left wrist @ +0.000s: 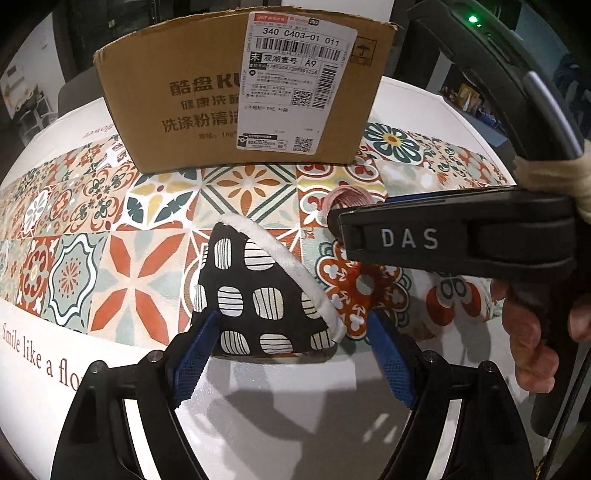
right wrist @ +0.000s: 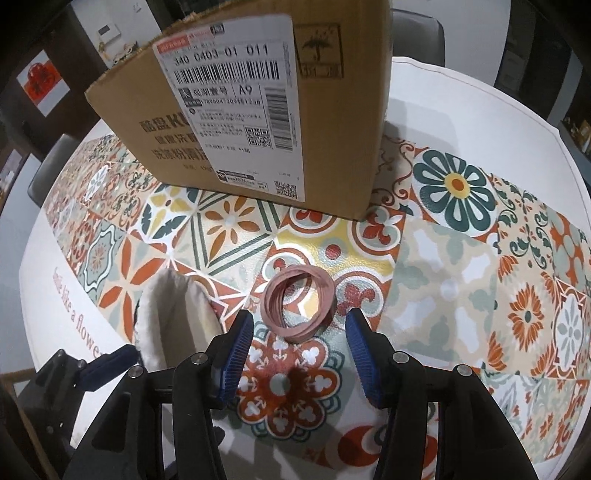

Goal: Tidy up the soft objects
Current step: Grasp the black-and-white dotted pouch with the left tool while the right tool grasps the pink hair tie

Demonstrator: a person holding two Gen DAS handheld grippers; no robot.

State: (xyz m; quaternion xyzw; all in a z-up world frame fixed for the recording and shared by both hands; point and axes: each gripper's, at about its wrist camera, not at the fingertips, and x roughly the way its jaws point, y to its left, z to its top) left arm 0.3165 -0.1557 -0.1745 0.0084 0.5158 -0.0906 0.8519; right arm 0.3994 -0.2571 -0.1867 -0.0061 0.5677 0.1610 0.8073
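Observation:
A black pouch with white striped spots and a white rim (left wrist: 266,291) lies on the patterned tablecloth, its near end between the blue fingers of my open left gripper (left wrist: 291,332). Its cream inside shows in the right wrist view (right wrist: 177,321). A bundle of pink elastic bands (right wrist: 297,304) lies just ahead of my open right gripper (right wrist: 299,325); it peeks out behind the right gripper's body in the left wrist view (left wrist: 347,197). A cardboard box (left wrist: 236,96) with a shipping label stands behind both, and it also shows in the right wrist view (right wrist: 258,107).
The round table (right wrist: 461,110) carries a tile-patterned cloth with a white border. The right gripper's black body marked DAS (left wrist: 454,236) and a hand cross the right of the left wrist view. Chairs stand beyond the table's far edge (right wrist: 417,33).

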